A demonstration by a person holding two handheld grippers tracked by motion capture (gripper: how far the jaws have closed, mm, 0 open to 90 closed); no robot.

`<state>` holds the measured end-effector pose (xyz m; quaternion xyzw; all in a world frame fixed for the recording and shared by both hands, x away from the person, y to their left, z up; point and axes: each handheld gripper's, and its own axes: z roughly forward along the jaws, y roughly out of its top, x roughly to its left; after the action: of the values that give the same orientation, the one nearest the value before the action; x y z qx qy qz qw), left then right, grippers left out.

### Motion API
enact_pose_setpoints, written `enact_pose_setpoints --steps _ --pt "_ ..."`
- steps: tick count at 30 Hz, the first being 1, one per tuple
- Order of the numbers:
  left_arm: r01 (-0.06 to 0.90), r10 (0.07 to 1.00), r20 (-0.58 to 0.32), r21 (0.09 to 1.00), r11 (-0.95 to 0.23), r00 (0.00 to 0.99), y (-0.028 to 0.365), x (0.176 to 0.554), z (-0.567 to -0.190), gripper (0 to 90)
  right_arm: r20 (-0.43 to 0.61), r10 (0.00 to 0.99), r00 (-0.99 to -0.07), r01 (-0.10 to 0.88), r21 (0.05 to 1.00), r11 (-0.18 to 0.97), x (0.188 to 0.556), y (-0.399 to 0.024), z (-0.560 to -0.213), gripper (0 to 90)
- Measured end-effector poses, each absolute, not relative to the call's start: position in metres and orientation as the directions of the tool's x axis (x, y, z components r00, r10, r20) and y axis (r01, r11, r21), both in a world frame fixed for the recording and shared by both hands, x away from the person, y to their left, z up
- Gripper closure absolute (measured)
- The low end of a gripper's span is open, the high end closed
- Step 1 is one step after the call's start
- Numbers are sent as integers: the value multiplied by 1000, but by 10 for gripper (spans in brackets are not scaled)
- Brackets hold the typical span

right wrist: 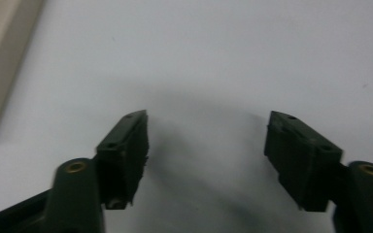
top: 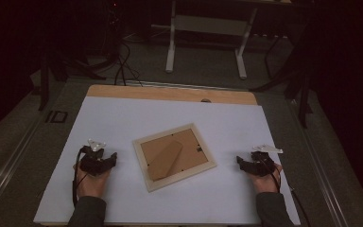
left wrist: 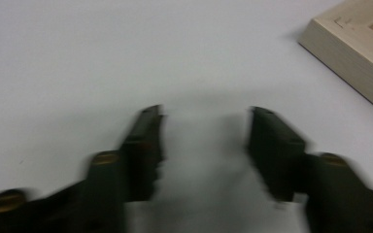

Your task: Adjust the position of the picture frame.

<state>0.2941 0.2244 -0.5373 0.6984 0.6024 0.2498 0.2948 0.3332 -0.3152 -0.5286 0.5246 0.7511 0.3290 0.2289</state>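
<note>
Centrally on the white surface (top: 123, 118) lies a wooden picture frame (top: 174, 156), face down, its brown backing board and folded stand turned up, and the whole thing rotated a little out of square with the surface's edges. The left tongs (top: 105, 160) sit to the frame's left, near it but clearly apart, held low over the surface by a hand (top: 90, 182) that comes in from the bottom edge. Their jaws stand wide with nothing between them; in the left gripper view the left tongs (left wrist: 206, 127) show bare white between the jaws, and a corner of the frame (left wrist: 354, 53) lies ahead and to the right. The right tongs (top: 242, 162) sit to the frame's right, also apart from it, jaws spread wide and empty. In the right gripper view the right tongs (right wrist: 206, 130) point over bare surface, with the frame's edge (right wrist: 2, 53) at the upper left.
</note>
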Motion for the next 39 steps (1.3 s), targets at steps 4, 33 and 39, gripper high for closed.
enact_pose_setpoints --steps 4,33,39 --pt "668 972 -58 736 -112 227 220 281 -527 594 -21 928 -372 592 765 255 327 -315 -520 468" --pt "558 916 -103 817 -145 388 216 264 -495 679 23 911 -411 554 800 230 323 -315 -501 793" --pt "557 927 -109 822 -119 360 221 263 -493 669 -1 899 -437 534 805 261 322 -307 -498 806"
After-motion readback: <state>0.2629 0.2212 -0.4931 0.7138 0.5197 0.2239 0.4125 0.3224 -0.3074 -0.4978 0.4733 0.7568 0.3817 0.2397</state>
